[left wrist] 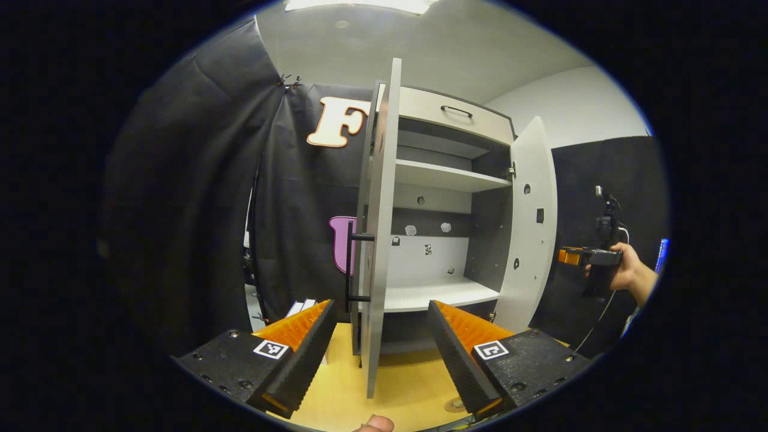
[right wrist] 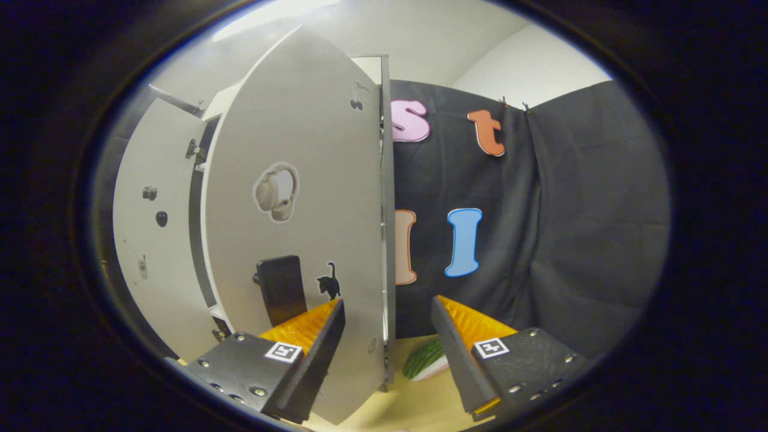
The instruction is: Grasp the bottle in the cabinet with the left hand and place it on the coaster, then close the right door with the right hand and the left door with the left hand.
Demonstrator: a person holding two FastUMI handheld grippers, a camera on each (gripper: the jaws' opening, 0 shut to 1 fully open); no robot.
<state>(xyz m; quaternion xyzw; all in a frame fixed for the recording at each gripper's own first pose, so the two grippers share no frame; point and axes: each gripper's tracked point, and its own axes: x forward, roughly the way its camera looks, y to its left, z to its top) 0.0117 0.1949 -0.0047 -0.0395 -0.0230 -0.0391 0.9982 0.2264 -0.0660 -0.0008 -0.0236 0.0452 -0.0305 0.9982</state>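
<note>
Your left gripper (left wrist: 382,327) has its jaws spread wide apart and holds nothing. The edge of the cabinet's left door (left wrist: 379,240) stands right between them, seen edge-on, and neither finger touches it as far as you can tell. A dark bar handle (left wrist: 350,261) runs down that door's outer face, on the left of the edge. Past the door, the cabinet (left wrist: 456,114) stands open on the yellow table (left wrist: 336,396): you see a drawer front with a dark handle at the top, an upper shelf (left wrist: 447,177) and a lower shelf (left wrist: 438,294), both bare. The bottle cannot be made out on those shelves. The right door (left wrist: 531,228) swings out wide, and beyond it, well apart from the cabinet, your hand (left wrist: 630,273) holds the right gripper.

In the right gripper view, your right gripper (right wrist: 388,327) also has its jaws apart and empty. The right door's free edge sits between them, its inner face to the left carrying a few stickers and a dark block. Whether a finger touches the door is not clear. Low on the table, just behind the door's edge, lies a green striped thing (right wrist: 423,359), partly hidden.
</note>
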